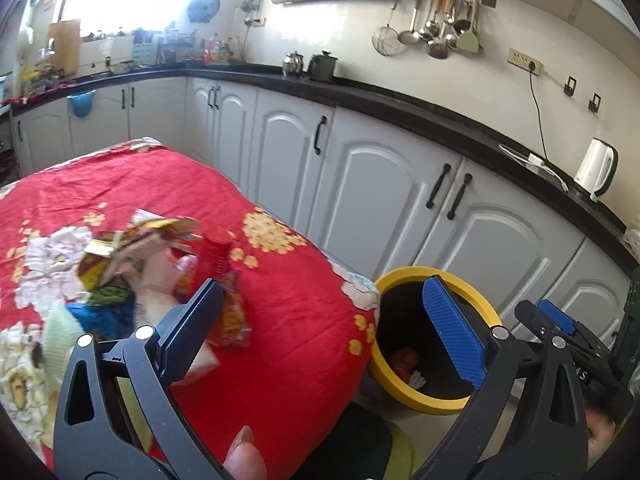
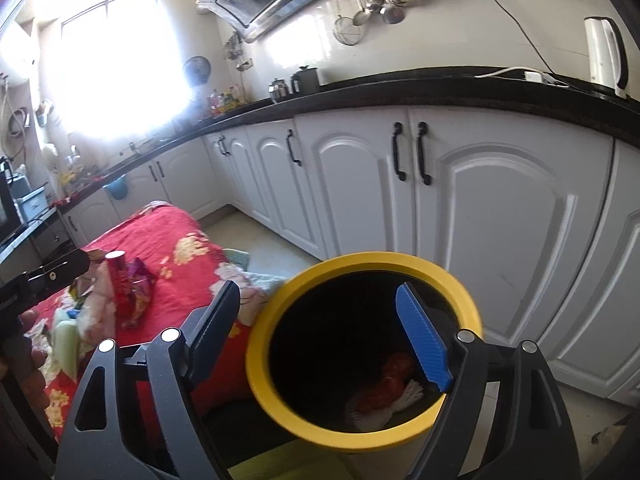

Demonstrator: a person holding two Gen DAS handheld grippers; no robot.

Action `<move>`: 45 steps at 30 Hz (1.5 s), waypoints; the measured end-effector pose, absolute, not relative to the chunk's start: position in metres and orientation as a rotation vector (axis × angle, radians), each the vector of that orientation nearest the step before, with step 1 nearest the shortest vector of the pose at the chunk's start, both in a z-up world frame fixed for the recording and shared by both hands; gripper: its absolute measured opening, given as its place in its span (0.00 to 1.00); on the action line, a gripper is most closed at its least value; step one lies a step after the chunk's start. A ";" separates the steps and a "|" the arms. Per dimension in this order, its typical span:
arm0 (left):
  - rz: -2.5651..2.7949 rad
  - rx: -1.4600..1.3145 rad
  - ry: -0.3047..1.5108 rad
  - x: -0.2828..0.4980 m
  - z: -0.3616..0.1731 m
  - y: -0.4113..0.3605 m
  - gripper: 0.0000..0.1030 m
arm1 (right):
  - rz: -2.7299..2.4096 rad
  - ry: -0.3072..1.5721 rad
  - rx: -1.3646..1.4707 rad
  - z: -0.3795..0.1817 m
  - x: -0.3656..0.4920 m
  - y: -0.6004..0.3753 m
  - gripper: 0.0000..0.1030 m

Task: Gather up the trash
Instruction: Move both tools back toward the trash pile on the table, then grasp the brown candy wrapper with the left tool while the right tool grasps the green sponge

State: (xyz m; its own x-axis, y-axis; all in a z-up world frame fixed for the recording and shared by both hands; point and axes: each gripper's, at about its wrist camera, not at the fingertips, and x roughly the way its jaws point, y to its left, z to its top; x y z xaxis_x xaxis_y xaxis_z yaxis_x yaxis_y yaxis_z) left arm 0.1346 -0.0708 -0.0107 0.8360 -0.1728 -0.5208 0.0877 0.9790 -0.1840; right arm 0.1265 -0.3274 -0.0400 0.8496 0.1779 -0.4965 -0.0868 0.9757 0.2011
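Judging wrappers (image 1: pixel 160 240) ahead of my left claw (image 1: pixel 324 332): light, crinkly, soft, slippery foil; best pinched at loose edge. Red can (image 1: pixel 216 256) stiff, grip mid-body. Left claw wide open, empty. Right claw (image 2: pixel 320 340) wide open, empty, over yellow bin (image 2: pixel 280 300); red scrap (image 2: pixel 392 384) inside. Pile on red cloth (image 1: pixel 280 340), soft, may bunch. Kitchen cabinets (image 2: pixel 480 220) beyond.

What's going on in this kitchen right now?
A person is clearing trash with a handheld gripper in each hand. The right gripper hangs over the yellow-rimmed bin, jaws open and empty; red and white trash lies inside. The left gripper, also open and empty, faces the wrapper pile and red can on the red floral cloth.
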 end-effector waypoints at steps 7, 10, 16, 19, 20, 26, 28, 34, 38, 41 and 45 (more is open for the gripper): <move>-0.087 -0.159 0.530 0.117 0.003 -0.044 0.89 | 0.214 0.532 0.154 -0.030 0.117 -0.298 0.78; -0.069 -0.159 0.519 0.111 0.008 -0.034 0.89 | 0.251 0.532 0.144 -0.028 0.112 -0.283 0.79; -0.037 -0.160 0.504 0.099 0.011 -0.015 0.89 | 0.312 0.539 0.110 -0.024 0.104 -0.253 0.79; -0.022 -0.155 0.500 0.093 0.011 -0.006 0.89 | 0.343 0.540 0.094 -0.022 0.101 -0.239 0.79; -0.016 -0.154 0.500 0.092 0.011 -0.003 0.89 | 0.352 0.540 0.088 -0.022 0.099 -0.234 0.79; 0.024 -0.161 0.497 0.085 0.013 0.020 0.89 | 0.419 0.551 0.060 -0.021 0.091 -0.205 0.80; 0.035 -0.161 0.497 0.083 0.013 0.026 0.89 | 0.439 0.556 0.051 -0.021 0.089 -0.195 0.80; 0.078 -0.144 0.500 0.075 0.009 0.049 0.89 | 0.509 0.578 0.033 -0.021 0.086 -0.167 0.80; 0.103 -0.134 0.518 0.070 0.002 0.064 0.89 | 0.557 0.603 0.029 -0.023 0.086 -0.146 0.80; 0.110 -0.138 0.538 0.066 -0.005 0.075 0.89 | 0.587 0.628 0.020 -0.027 0.088 -0.132 0.80; 0.109 -0.153 0.559 0.062 -0.013 0.089 0.89 | 0.624 0.661 -0.001 -0.036 0.088 -0.113 0.80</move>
